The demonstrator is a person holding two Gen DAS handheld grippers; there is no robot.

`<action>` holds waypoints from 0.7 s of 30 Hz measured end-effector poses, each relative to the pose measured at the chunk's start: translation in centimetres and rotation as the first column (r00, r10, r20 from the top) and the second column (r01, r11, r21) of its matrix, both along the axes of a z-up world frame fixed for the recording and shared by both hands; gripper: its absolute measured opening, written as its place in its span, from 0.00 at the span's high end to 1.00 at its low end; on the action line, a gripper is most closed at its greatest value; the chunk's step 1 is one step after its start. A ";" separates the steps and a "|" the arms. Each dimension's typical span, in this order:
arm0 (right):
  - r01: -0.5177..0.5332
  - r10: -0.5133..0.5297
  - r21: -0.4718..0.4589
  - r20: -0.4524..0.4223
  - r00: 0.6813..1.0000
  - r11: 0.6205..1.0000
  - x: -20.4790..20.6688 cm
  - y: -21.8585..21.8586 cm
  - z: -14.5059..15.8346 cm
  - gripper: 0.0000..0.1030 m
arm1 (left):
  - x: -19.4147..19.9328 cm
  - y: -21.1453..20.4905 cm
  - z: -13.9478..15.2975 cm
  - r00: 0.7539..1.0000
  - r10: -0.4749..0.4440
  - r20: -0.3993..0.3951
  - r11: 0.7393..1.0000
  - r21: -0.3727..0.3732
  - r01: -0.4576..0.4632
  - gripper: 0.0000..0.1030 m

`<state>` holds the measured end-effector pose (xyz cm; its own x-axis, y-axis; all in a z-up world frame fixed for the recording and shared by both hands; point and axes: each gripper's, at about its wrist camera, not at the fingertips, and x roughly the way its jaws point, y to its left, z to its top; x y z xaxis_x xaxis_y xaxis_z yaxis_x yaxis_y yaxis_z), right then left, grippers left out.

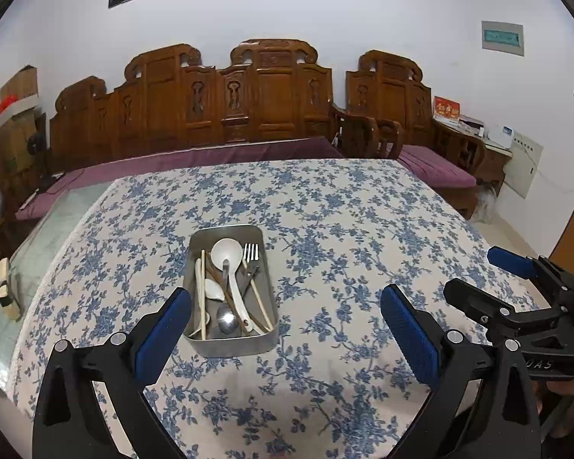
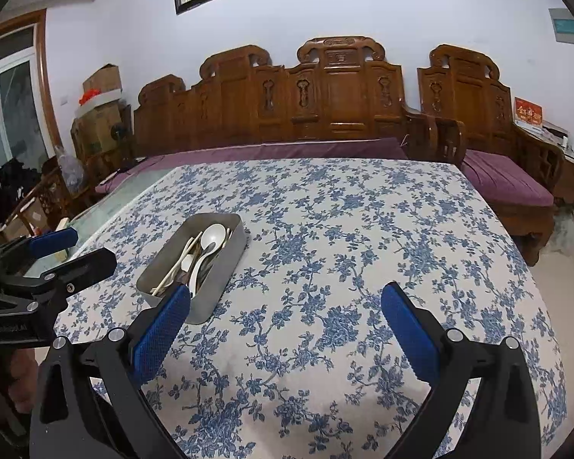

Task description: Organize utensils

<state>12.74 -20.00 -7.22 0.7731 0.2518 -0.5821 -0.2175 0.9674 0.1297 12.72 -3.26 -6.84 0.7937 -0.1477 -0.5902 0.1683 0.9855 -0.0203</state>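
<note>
Both wrist views angled down over table (image 1: 363,206), near tray (image 1: 195,241); right view further right; shared: tray (image 2: 233,244), table.

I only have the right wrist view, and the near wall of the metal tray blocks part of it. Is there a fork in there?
Observer: Yes. From the left wrist view a metal fork lies along the right side of the metal tray, tines toward the far end.
Operator: Anything metal besides that?
Observer: A metal spoon lies with its bowl at the near end.
Operator: What's left of the table past my view?
Observer: A small wooden block sits on the bare glass beside the tablecloth.
</note>
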 end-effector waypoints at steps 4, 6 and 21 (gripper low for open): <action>0.013 -0.013 0.031 0.012 1.000 0.999 -1.0 -0.8 0.8 0.03 | -1.1 -0.1 1.1 1.000 0.010 0.023 1.000 -0.011 -0.009 0.07; 0.018 -0.019 0.040 0.025 0.999 0.999 -1.4 -1.0 1.5 0.03 | -1.6 -0.1 1.8 0.999 0.025 0.035 1.000 -0.005 -0.025 0.07; 0.019 -0.029 0.055 0.184 0.982 0.998 -5.7 -0.7 9.1 0.02 | -5.2 1.3 7.9 0.985 0.100 0.144 0.995 -0.010 -0.099 0.07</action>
<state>7.03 -20.68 1.86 0.8723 0.2586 -0.4150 -0.2192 0.9655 0.1409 7.50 -1.96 1.09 0.8812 -0.0651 -0.4683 0.0706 0.9975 -0.0057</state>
